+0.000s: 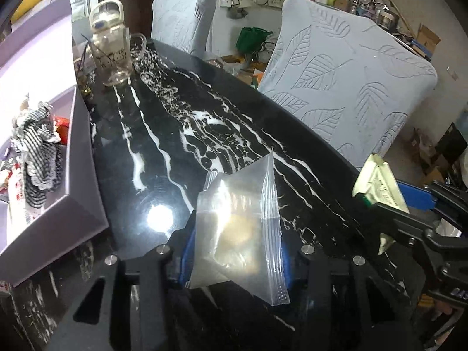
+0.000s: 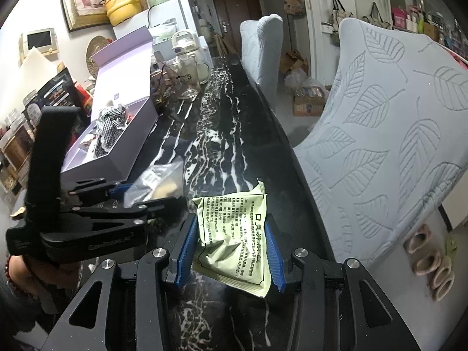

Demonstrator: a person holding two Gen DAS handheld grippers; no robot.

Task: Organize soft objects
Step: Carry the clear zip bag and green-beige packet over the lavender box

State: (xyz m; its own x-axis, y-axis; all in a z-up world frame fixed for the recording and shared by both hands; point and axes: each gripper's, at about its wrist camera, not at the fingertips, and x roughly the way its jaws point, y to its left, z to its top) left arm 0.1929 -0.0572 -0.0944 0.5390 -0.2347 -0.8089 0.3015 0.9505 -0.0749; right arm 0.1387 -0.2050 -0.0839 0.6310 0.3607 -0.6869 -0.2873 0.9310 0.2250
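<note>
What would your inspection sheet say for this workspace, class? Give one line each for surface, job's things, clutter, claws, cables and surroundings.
Surface: black marble table with white veins, glossy, a lamp glare on it.
Job's things: clear zip bag in the left claw; pale green printed sachet in the right claw; open lilac box at the table's left, a checked cloth lying in it.
Clutter: glass jug and a lidded bottle at the far end.
Claws: both closed on their packets, held above the table.
Cables: a dark cord beside the jug.
Surroundings: two leaf-pattern covered chairs, hanging bags, crowded shelves.
</note>
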